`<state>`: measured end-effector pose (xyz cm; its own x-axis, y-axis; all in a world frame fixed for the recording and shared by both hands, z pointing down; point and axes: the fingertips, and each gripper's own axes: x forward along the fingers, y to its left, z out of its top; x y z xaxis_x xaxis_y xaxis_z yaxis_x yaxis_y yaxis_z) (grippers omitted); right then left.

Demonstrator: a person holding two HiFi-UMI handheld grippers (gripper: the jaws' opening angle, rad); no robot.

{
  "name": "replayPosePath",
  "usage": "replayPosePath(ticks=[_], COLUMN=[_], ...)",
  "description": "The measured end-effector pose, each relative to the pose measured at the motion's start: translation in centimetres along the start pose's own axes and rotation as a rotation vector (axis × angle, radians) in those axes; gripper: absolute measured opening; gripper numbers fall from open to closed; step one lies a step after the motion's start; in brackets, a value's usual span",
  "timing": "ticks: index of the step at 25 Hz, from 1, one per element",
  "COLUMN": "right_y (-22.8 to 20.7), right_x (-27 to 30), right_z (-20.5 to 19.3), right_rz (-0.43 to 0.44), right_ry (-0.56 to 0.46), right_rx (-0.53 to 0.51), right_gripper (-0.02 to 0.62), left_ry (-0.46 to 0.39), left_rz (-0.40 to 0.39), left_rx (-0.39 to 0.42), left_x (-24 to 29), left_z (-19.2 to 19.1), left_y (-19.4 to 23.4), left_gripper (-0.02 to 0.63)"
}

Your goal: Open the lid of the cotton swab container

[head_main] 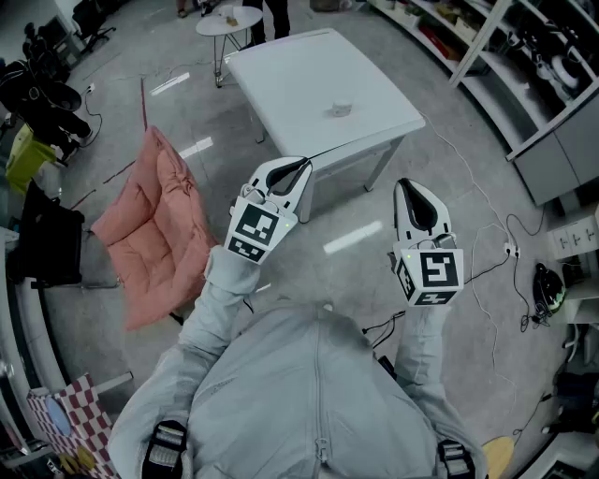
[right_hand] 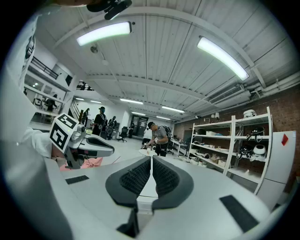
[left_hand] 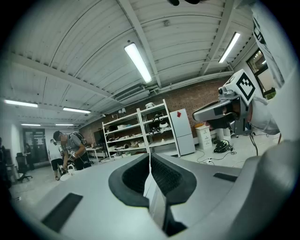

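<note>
- The left gripper (head_main: 301,168) is closed: in the left gripper view its two dark ribbed pads (left_hand: 161,176) meet along one line, with nothing between them.
- The right gripper (head_main: 413,190) is also closed: in the right gripper view its pads (right_hand: 164,178) lie together, and nothing is gripped.
- Both grippers are held in the air in front of the person's chest, side by side and apart from each other, pointing close to level.
- Each gripper carries its marker cube at the rear, the left cube (head_main: 255,231) and the right cube (head_main: 430,273) both facing up toward the head camera.
- The cotton swab container (head_main: 340,110) is a small pale item standing on the white table (head_main: 290,84), right of the tabletop's centre. It is too small in view to show its lid position.
- The table stands ahead of the grippers, well apart from both; neither gripper touches the table or the container.
- A pink cushion (head_main: 154,229) lies on the floor left of the left gripper.
- A small round table (head_main: 229,21) stands beyond the white table's far left corner.
</note>
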<state>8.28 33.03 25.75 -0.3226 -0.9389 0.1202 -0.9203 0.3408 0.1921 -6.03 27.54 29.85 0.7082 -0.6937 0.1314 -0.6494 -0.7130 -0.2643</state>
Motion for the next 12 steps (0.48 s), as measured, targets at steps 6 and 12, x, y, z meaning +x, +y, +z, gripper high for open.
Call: replayPosePath(ticks=[6,12], right_y=[-0.8,-2.2], right_x=[-0.1,-0.1], right_z=[-0.8,-2.3], right_rz=[0.005,0.016], right_ry=[0.007,0.027], right_rx=[0.001,0.035], right_gripper=[0.041,0.041], left_ry=[0.005,0.025], left_rz=[-0.005,-0.033], left_rx=[-0.001,-0.017], left_x=[0.8,1.6], left_z=[0.0,-0.3], left_y=[-0.9,-2.4], left_gripper=[0.026,0.026])
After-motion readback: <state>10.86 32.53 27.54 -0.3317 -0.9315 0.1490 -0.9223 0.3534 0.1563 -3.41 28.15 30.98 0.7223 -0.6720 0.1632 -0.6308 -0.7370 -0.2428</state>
